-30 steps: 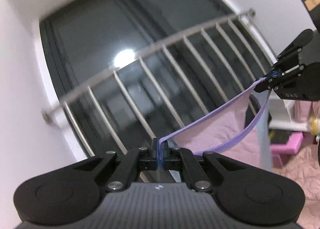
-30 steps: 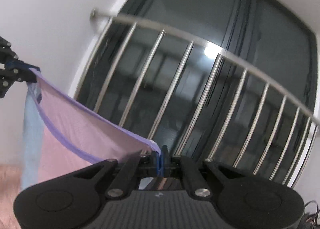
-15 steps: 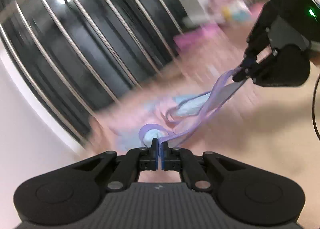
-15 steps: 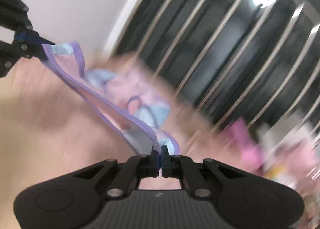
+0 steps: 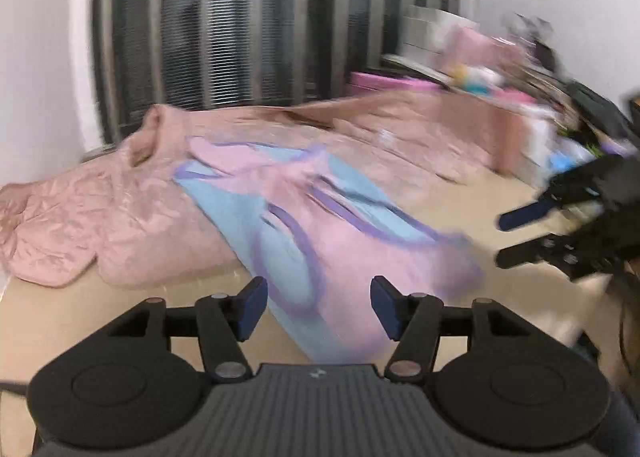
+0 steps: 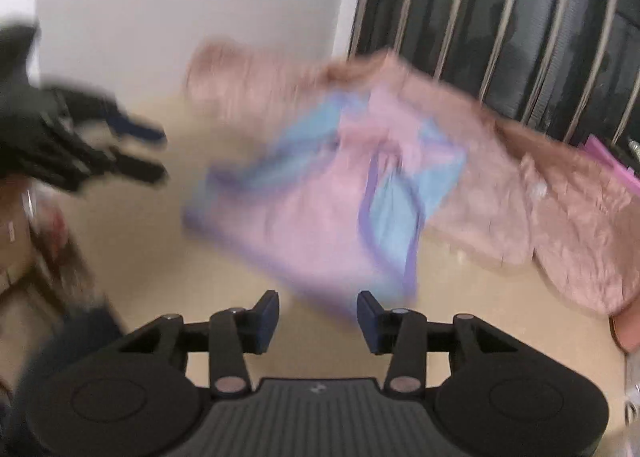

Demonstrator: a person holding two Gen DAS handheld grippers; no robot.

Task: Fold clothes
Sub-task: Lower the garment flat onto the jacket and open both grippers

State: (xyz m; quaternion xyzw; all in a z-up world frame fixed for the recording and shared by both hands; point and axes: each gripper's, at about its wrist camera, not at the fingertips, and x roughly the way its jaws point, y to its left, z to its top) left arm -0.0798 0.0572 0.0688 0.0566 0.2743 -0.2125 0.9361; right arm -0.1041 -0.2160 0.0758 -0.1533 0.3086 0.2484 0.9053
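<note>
Dark barred window panels and a white wall close off the far side of a tan surface (image 5: pixel 48 321), where a crumpled pink quilt (image 5: pixel 80 225) lies bunched toward the window. Just in front of it, overlapping its edge, the pink and light-blue garment (image 5: pixel 340 241) with purple trim lies roughly spread, probably laid out so folding can begin. The left gripper (image 5: pixel 318 307) has its jaws opening with nothing pressed between the pads; the garment's near hem lies just beyond them. The right gripper (image 6: pixel 318 319) is likewise opening, empty, beside the hem. Blur hides details, but the garment's long axis seems to run from the grippers away toward the window, armholes at the far end.
</note>
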